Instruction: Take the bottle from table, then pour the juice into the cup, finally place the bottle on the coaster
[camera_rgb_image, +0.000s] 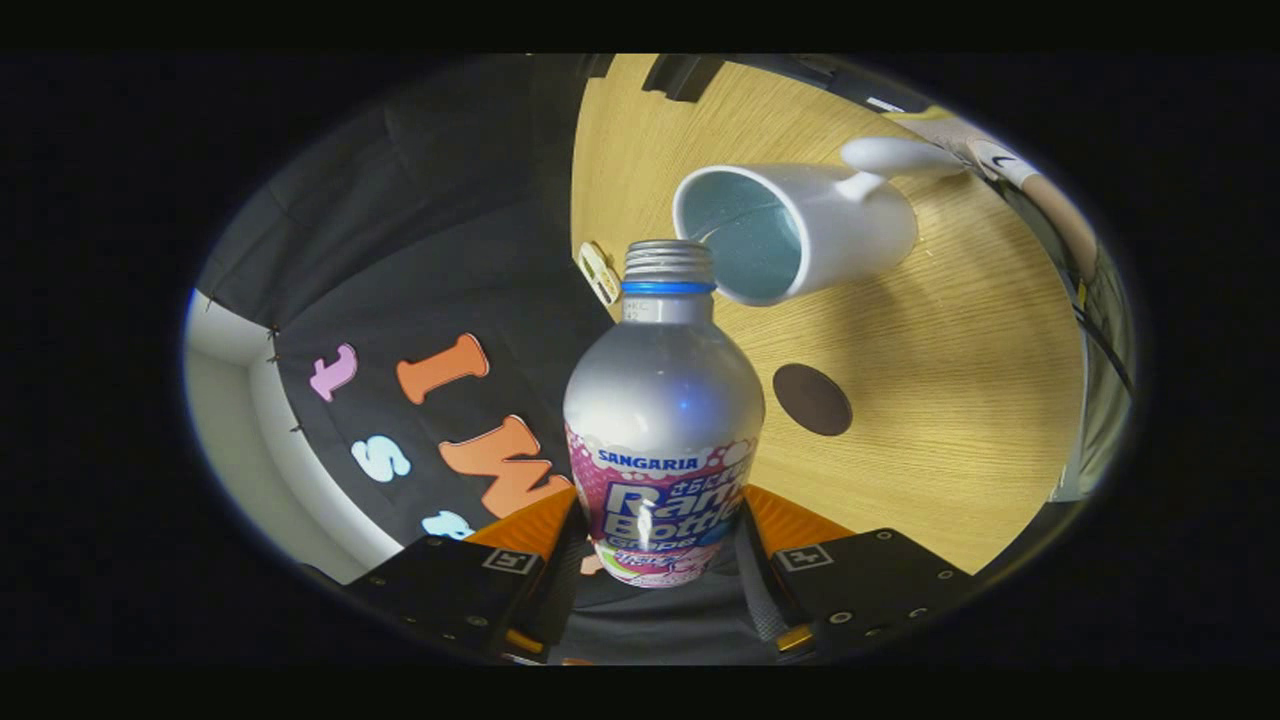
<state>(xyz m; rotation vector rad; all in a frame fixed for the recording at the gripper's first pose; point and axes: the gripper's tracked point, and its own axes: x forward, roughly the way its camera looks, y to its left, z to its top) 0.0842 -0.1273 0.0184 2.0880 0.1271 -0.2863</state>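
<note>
We see the hand-held gripper (655, 560) clamped on the bottle (660, 420), both fingers pressing its label. Its open threaded mouth sits at the rim of the white cup (800, 235), whose pale blue inside looks empty. The dark coaster (812, 399) lies on the worktop (950, 400) just beside the bottle.

A silver aluminium bottle (662, 420) with a pink and purple label and a blue neck ring is clamped between both fingers of the gripper (655, 560) at its lower body. Its uncapped threaded mouth is held just at the rim of a white cup (800, 232) with a pale blue inside. A dark round coaster (812, 399) is seen on the wooden table (960, 380), near the cup.
</note>
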